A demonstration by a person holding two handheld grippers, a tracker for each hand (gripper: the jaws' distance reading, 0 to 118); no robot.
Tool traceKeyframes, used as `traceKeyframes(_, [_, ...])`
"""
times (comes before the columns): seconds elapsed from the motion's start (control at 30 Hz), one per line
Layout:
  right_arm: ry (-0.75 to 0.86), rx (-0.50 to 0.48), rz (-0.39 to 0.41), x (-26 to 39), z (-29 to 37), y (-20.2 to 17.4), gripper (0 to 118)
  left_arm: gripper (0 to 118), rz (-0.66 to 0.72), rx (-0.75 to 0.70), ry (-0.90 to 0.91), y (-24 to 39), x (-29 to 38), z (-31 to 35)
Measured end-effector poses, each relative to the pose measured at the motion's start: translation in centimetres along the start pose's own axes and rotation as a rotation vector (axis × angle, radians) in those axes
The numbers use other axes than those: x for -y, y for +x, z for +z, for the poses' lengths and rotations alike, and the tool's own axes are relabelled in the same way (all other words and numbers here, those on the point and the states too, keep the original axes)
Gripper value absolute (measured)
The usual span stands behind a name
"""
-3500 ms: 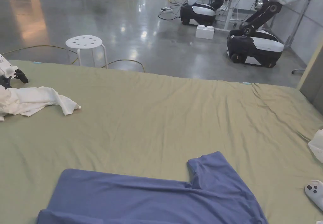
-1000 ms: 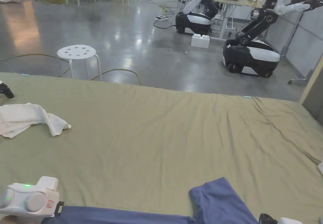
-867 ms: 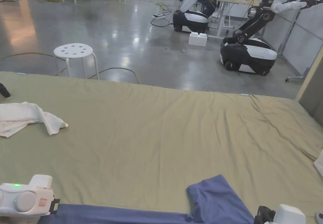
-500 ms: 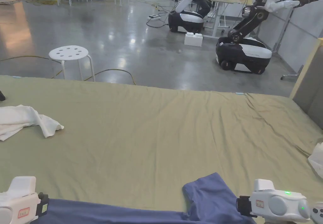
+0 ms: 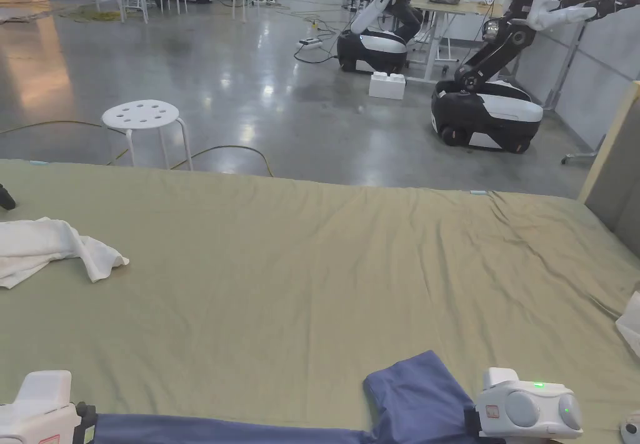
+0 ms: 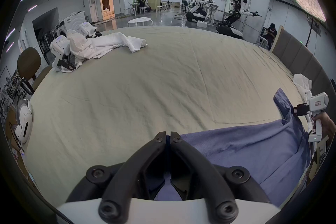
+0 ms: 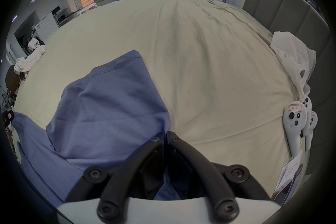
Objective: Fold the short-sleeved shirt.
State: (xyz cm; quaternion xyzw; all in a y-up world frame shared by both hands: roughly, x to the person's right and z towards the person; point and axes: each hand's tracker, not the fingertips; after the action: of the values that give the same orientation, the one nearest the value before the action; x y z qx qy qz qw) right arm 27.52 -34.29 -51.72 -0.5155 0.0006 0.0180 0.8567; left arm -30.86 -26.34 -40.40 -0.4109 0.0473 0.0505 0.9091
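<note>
Two grippers sit at the near edge of your head view, both partly cut off. Your left gripper and right gripper each have jaws pinched together on the blue shirt, which lies flat on the near side of the green sheet. A white cloth lies far left. Beyond, a stool stands on the shiny grey floor.

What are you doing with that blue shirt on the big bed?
A person holds a gripper in each hand to fold the blue short-sleeved shirt on the olive-green bed sheet. The left gripper is shut on one edge of the shirt, and the right gripper is shut on it by the sleeve. No fold is made yet.
</note>
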Motion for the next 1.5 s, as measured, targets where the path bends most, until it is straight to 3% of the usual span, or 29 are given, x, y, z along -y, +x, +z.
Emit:
traceKeyframes(0.27, [0.138,-0.033,-0.042,1.5,7.0,1.5,0,0,0.047,0.028,0.047,-0.9,-0.4,2.1])
traceKeyframes(0.57, [0.286,-0.035,-0.017,6.6,17.1,2.3,0,0,0.062,0.099,0.163,-2.6,1.1,7.5])
traceKeyframes(0.77, [0.291,-0.005,0.061,11.4,21.6,2.1,0,0,0.067,0.130,0.212,-3.7,4.8,10.6])
traceKeyframes(0.97, [0.222,0.015,0.063,16.9,22.9,2.1,0,0,0.092,0.140,0.204,-5.3,9.9,12.4])
traceKeyframes(1.2, [0.059,0.070,0.128,22.8,21.3,1.1,0,0,0.083,0.116,0.098,-5.6,15.1,12.3])
traceKeyframes(1.47, [-0.003,0.073,0.110,25.6,17.4,0.8,0,2,0.015,0.075,-0.035,-5.5,17.7,8.8])
traceKeyframes(1.5, [-0.008,0.066,0.102,25.8,17.0,0.9,0,4,0.007,0.065,-0.040,-4.4,17.5,10.6])
